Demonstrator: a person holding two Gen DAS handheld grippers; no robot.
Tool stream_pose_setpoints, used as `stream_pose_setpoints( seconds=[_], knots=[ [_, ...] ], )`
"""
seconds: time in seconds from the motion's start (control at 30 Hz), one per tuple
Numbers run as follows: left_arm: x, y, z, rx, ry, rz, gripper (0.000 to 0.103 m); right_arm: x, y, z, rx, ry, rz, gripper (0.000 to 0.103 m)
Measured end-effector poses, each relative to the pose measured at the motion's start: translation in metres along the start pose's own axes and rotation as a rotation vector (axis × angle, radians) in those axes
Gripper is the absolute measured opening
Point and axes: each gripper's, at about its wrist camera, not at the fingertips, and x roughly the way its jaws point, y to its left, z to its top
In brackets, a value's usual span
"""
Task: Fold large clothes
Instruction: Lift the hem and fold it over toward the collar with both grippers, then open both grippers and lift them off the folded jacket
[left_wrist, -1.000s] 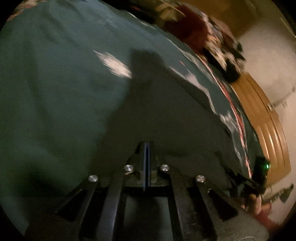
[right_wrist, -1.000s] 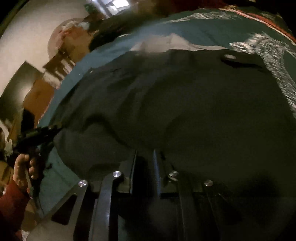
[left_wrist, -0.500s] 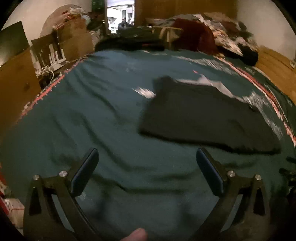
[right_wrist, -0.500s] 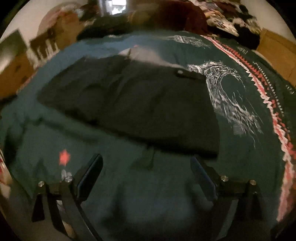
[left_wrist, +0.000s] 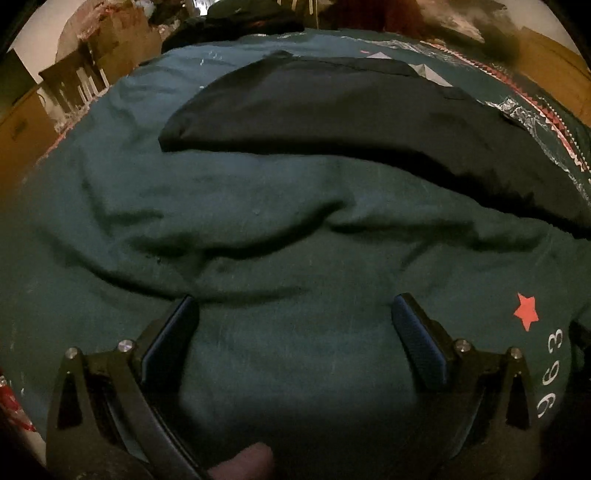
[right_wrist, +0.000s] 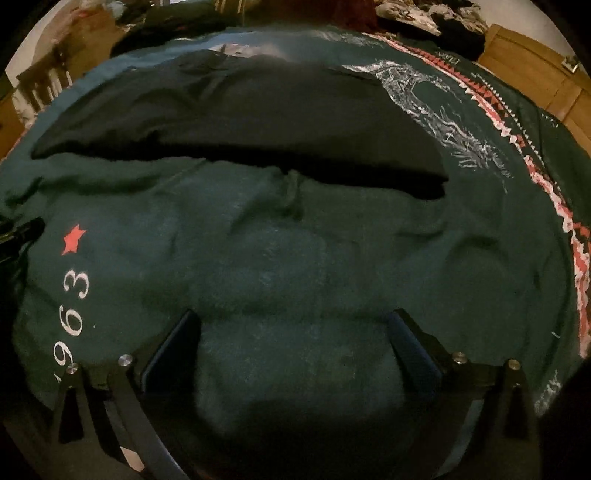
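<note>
A dark, nearly black garment (left_wrist: 332, 122) lies folded in a long flat band across the teal blanket (left_wrist: 258, 221) on the bed. It also lies across the far half of the right wrist view (right_wrist: 240, 122). My left gripper (left_wrist: 294, 299) hangs open over bare blanket, well short of the garment's near edge. My right gripper (right_wrist: 293, 314) is likewise on the near side of the garment. Its jaws are opening wide with nothing between them. A fingertip (left_wrist: 247, 461) of the person shows at the bottom of the left wrist view.
The blanket has a red star (right_wrist: 74, 240) with white numerals near its front, a white print (right_wrist: 436, 103) and a red-white border (right_wrist: 546, 192) on the right. Heaped clothes (right_wrist: 424, 14) lie at the bed's far end. Wooden furniture (right_wrist: 524, 62) stands right, cluttered boxes (left_wrist: 92, 62) left.
Both grippers were shut close over the dark garment a second ago. Both have since opened and drawn back toward the near side, and the garment now lies flat on the blanket.
</note>
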Motion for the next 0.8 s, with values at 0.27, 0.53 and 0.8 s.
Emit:
stream_pose_setpoints(
  seconds=[0.27,0.53,0.8],
  knots=[
    [0.006,-0.008,0.001,-0.034,-0.014,0.018,0.103,0.009,0.001,0.007,0.063,0.013,-0.007,0.103],
    [0.006,-0.009,0.001,-0.032,-0.029,0.037,0.103,0.014,0.001,0.014,0.095,0.056,-0.024,0.103],
    [0.000,-0.013,0.002,0.002,-0.011,0.032,0.103,0.018,0.000,0.016,0.131,0.077,-0.041,0.103]
  ],
)
